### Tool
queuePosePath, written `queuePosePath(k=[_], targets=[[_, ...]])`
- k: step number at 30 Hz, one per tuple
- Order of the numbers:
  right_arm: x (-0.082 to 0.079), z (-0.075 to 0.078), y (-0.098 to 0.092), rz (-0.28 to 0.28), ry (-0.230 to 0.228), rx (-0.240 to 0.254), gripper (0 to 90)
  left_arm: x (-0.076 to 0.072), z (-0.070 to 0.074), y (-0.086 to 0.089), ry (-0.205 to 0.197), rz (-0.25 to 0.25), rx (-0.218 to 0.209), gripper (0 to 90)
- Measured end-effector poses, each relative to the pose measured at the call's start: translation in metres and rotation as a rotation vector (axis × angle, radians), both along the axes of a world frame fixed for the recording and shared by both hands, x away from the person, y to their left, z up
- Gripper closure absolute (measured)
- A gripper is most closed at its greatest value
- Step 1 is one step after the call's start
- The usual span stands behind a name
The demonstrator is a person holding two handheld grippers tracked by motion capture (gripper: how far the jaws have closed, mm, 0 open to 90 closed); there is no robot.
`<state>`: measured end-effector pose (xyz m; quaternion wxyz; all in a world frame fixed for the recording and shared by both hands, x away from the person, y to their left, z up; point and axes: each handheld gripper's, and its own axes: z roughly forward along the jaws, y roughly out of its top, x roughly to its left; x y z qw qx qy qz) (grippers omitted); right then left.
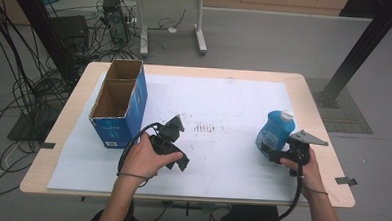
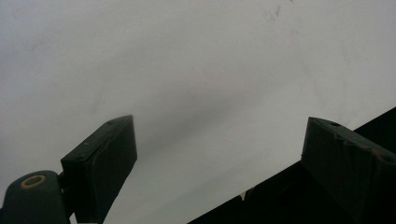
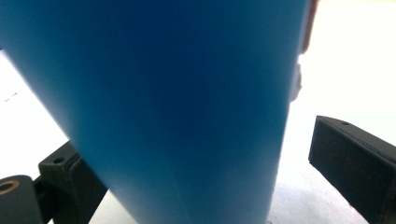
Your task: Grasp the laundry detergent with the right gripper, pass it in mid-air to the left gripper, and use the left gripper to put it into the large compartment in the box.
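A blue bottle (image 1: 274,131) with a white cap stands upright at the right of the white sheet (image 1: 224,101) on the table. My right gripper (image 1: 276,155) reaches level to its lower part from the near side. In the right gripper view the bottle (image 3: 177,93) stands between the jaws of that gripper (image 3: 191,140); the right jaw is apart from it and the left jaw is partly hidden behind it. My left gripper (image 1: 181,161) is held low over the sheet at centre left. Its jaws stand wide in the left gripper view (image 2: 219,123), with only white sheet (image 2: 196,70) between them.
An open blue cardboard box (image 1: 121,105) with two compartments stands at the table's left. Small dark marks (image 1: 206,127) dot the sheet's middle. Beyond the wooden table edge (image 1: 305,83) are floor cables, desk legs and a black post.
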<state>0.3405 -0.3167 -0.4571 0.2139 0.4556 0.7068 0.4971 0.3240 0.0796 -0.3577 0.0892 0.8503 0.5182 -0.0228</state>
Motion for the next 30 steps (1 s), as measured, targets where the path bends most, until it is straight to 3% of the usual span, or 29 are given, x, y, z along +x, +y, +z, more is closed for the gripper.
queuePosePath(k=[30], targets=[[0.0033, -0.0034, 0.0039, -0.007, -0.013, 0.007, 3.8, -0.0020, -0.0010, 0.0034, 0.009, 0.004, 0.002, 10.9]])
